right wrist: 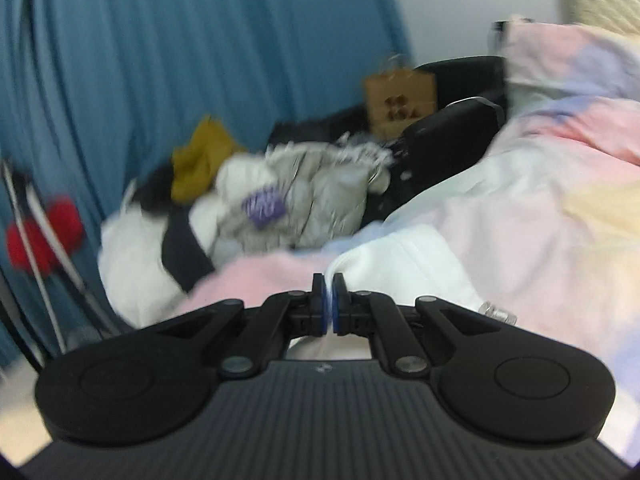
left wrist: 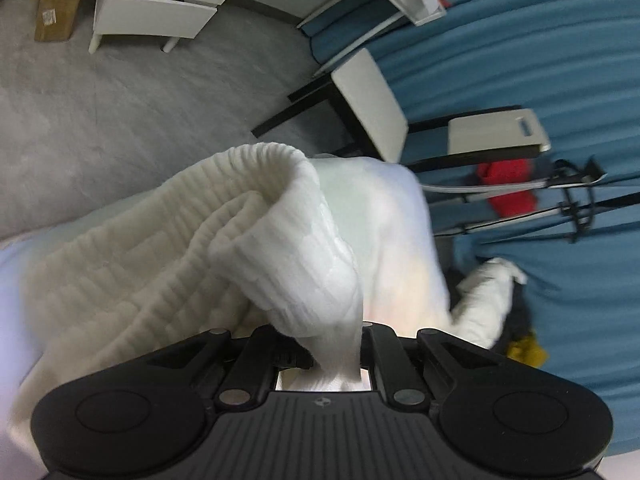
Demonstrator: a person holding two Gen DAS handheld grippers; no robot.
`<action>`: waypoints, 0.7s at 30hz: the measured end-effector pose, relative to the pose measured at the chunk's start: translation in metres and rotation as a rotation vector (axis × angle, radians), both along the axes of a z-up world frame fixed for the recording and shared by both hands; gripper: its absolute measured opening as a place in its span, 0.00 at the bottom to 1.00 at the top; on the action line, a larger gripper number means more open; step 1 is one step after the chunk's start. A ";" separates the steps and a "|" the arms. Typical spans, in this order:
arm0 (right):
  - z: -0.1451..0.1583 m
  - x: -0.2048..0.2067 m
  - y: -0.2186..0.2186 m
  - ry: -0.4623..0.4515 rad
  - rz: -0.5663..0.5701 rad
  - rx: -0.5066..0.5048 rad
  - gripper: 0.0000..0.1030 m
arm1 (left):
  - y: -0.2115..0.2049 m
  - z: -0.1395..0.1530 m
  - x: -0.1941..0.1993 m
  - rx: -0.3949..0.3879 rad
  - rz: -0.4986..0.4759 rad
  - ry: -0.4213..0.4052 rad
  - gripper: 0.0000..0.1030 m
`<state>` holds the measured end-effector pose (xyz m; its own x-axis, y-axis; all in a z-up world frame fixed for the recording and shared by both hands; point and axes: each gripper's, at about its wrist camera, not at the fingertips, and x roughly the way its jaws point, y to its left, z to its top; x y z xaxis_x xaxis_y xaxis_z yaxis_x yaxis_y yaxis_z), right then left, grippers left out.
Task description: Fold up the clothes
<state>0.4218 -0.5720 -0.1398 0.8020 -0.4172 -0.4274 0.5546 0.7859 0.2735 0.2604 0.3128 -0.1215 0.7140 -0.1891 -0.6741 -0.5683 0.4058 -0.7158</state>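
Note:
A white ribbed knit sweater (left wrist: 160,264) hangs in folds in front of the left wrist camera. My left gripper (left wrist: 340,344) is shut on a bunched edge of it, and the cloth hides the fingertips. In the right wrist view my right gripper (right wrist: 329,300) is shut, with a thin strip of white fabric pinched between its blue pads. A smooth white garment (right wrist: 404,268) lies on the pastel bedspread (right wrist: 540,200) just right of the fingers. I cannot tell whether it is the same sweater.
A pile of clothes (right wrist: 288,200) in white, grey, mustard and black lies beyond the right gripper, by a blue curtain (right wrist: 160,60). A brown paper bag (right wrist: 400,100) stands behind it. The left wrist view shows grey floor (left wrist: 120,100), white drawers (left wrist: 160,12), and a side table (left wrist: 372,100).

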 end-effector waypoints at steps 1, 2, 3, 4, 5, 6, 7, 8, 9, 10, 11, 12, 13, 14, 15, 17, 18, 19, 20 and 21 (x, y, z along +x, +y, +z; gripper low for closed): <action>-0.007 0.010 0.003 0.026 0.021 -0.018 0.06 | -0.001 -0.004 0.007 0.013 -0.004 0.008 0.10; -0.012 0.017 0.004 0.041 0.038 -0.026 0.07 | -0.001 -0.007 0.012 0.025 -0.012 0.012 0.11; -0.015 0.020 0.004 0.042 0.048 -0.022 0.08 | -0.002 -0.009 0.015 0.035 -0.021 0.011 0.12; -0.018 0.022 0.003 0.043 0.058 -0.018 0.09 | -0.002 -0.010 0.017 0.037 -0.028 0.005 0.14; -0.018 0.021 0.001 0.036 0.070 -0.002 0.11 | -0.001 -0.009 0.016 0.039 -0.037 -0.008 0.15; -0.016 0.015 -0.003 0.018 0.083 0.030 0.11 | 0.000 -0.006 0.012 0.043 -0.050 -0.029 0.15; -0.014 0.009 -0.007 0.001 0.097 0.062 0.15 | 0.000 -0.004 0.008 0.048 -0.064 -0.051 0.18; -0.011 0.003 -0.012 -0.017 0.111 0.094 0.21 | 0.000 -0.001 0.001 0.052 -0.078 -0.076 0.24; -0.008 -0.006 -0.016 -0.042 0.120 0.133 0.23 | -0.003 0.003 -0.004 0.055 -0.089 -0.102 0.28; -0.004 -0.018 -0.021 -0.079 0.123 0.178 0.29 | -0.005 0.007 -0.014 0.062 -0.097 -0.129 0.38; 0.001 -0.033 -0.023 -0.120 0.125 0.216 0.36 | -0.007 0.012 -0.024 0.069 -0.105 -0.156 0.49; 0.006 -0.051 -0.025 -0.165 0.119 0.248 0.42 | -0.009 0.016 -0.034 0.076 -0.112 -0.184 0.53; 0.010 -0.071 -0.026 -0.209 0.101 0.275 0.50 | -0.012 0.022 -0.048 0.087 -0.115 -0.212 0.61; 0.013 -0.091 -0.027 -0.249 0.070 0.302 0.53 | -0.015 0.027 -0.062 0.096 -0.120 -0.240 0.65; 0.014 -0.114 -0.030 -0.298 0.031 0.340 0.56 | -0.020 0.033 -0.076 0.100 -0.133 -0.269 0.66; 0.005 -0.161 -0.036 -0.382 -0.061 0.443 0.62 | -0.028 0.042 -0.106 0.108 -0.150 -0.314 0.78; -0.002 -0.186 -0.038 -0.424 -0.110 0.501 0.63 | -0.032 0.045 -0.122 0.112 -0.155 -0.331 0.80; -0.012 -0.210 -0.040 -0.457 -0.157 0.561 0.68 | -0.036 0.048 -0.136 0.112 -0.160 -0.345 0.80; -0.022 -0.230 -0.041 -0.476 -0.201 0.618 0.74 | -0.040 0.048 -0.148 0.101 -0.165 -0.348 0.81; -0.031 -0.244 -0.043 -0.472 -0.231 0.671 0.74 | -0.043 0.046 -0.157 0.077 -0.173 -0.347 0.81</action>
